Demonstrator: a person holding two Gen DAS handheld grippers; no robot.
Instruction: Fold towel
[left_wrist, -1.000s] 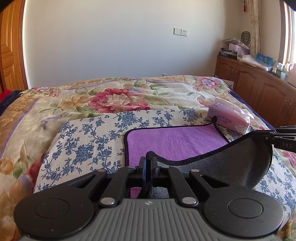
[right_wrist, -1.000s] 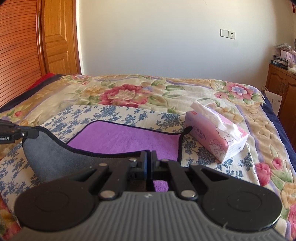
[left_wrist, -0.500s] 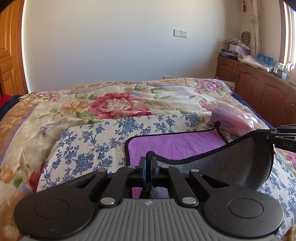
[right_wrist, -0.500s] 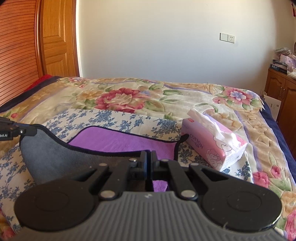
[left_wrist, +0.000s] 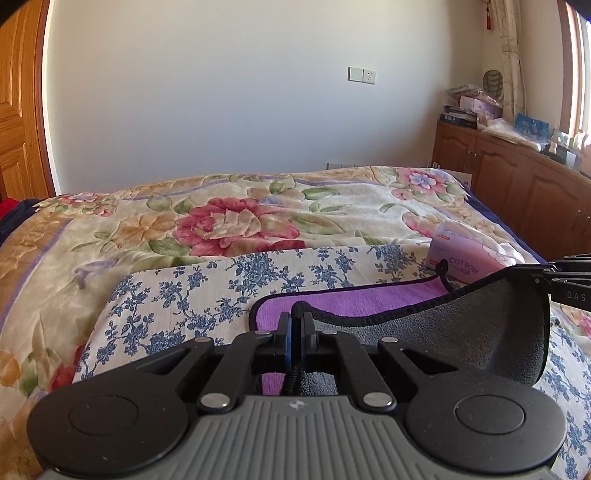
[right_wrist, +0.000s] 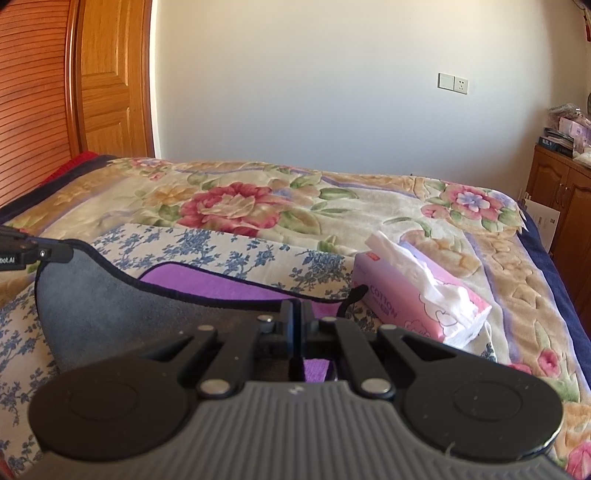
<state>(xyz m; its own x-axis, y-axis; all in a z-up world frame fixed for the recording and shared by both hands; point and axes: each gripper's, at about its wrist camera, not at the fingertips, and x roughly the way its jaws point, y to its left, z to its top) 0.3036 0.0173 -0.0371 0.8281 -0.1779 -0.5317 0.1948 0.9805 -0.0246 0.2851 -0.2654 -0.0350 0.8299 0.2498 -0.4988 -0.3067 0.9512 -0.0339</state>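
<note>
Both grippers have carried the towel's (left_wrist: 369, 301) near edge farther over its purple face toward the tissue pack (right_wrist: 417, 299). The left gripper (left_wrist: 296, 321) and right gripper (right_wrist: 295, 314) each pinch a corner, grey underside sagging between them above the blue-flowered cloth (left_wrist: 221, 284).

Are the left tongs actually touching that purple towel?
Touching. In the left wrist view the left tongs are shut on the black hem of the towel, which emerges from between the closed fingers.
</note>
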